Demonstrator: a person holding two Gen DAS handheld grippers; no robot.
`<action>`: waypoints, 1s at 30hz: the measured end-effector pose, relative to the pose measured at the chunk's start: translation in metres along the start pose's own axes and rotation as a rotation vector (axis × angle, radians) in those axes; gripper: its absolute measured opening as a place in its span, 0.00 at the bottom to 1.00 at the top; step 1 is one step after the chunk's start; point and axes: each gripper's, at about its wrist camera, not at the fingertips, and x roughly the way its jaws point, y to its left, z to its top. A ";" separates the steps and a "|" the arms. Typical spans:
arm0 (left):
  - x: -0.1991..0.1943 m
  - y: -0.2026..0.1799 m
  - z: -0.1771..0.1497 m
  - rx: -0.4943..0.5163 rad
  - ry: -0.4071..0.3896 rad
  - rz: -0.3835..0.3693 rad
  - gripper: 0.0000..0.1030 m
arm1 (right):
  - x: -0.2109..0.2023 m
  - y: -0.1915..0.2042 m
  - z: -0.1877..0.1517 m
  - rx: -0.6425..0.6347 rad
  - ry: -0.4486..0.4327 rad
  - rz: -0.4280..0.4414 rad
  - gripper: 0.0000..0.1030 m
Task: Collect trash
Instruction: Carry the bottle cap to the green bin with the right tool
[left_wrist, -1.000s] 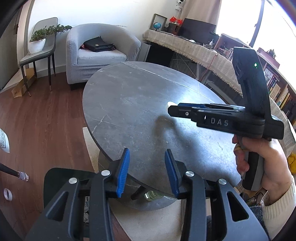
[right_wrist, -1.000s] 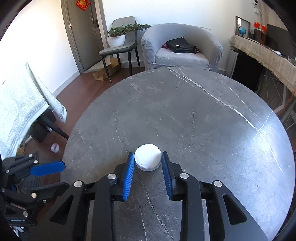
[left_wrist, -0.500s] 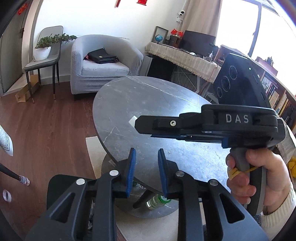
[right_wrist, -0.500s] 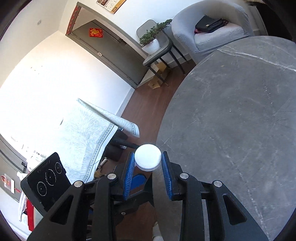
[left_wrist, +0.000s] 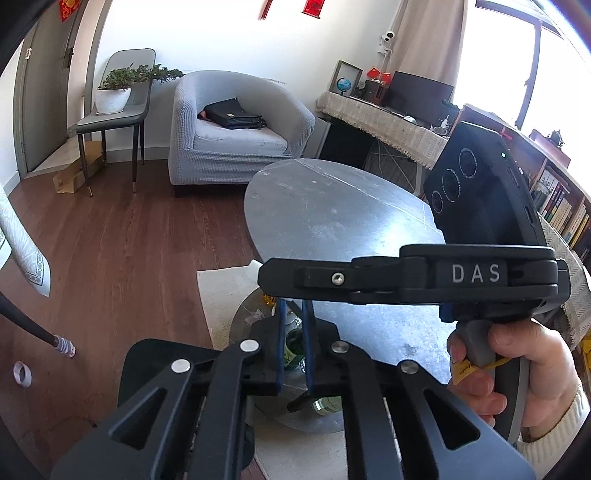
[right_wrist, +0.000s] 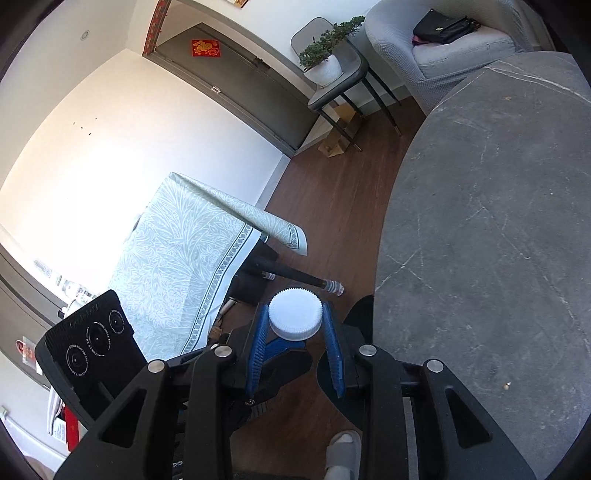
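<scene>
My right gripper (right_wrist: 295, 334) is shut on a white ribbed bottle cap (right_wrist: 294, 314) and holds it in the air off the left edge of the round grey marble table (right_wrist: 498, 221). The same gripper crosses the left wrist view (left_wrist: 406, 280) above the table (left_wrist: 332, 221), seen side on. My left gripper (left_wrist: 294, 321) is nearly shut with a narrow gap and holds nothing; it hangs over the floor beside the table's near edge. A green bottle (left_wrist: 293, 350) lies under the table by its base.
A black bin (left_wrist: 166, 369) sits on the wood floor below my left gripper. A cloth-covered stand (right_wrist: 192, 266) is left of the table. A grey armchair (left_wrist: 229, 133) with a black bag, a chair with a plant (left_wrist: 118, 96) and a desk (left_wrist: 388, 118) stand farther back.
My right gripper lifted the cap off the table and swung left past the edge. My left gripper closed from wide open to a narrow gap.
</scene>
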 end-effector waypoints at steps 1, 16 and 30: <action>-0.001 0.003 0.000 -0.004 0.003 0.005 0.07 | 0.004 0.001 0.000 0.001 0.004 0.005 0.29; -0.025 0.055 -0.019 -0.051 0.041 0.072 0.02 | 0.064 0.025 -0.008 -0.017 0.083 0.036 0.29; -0.025 0.092 -0.040 -0.071 0.148 0.136 0.01 | 0.109 0.034 -0.016 -0.048 0.146 -0.042 0.29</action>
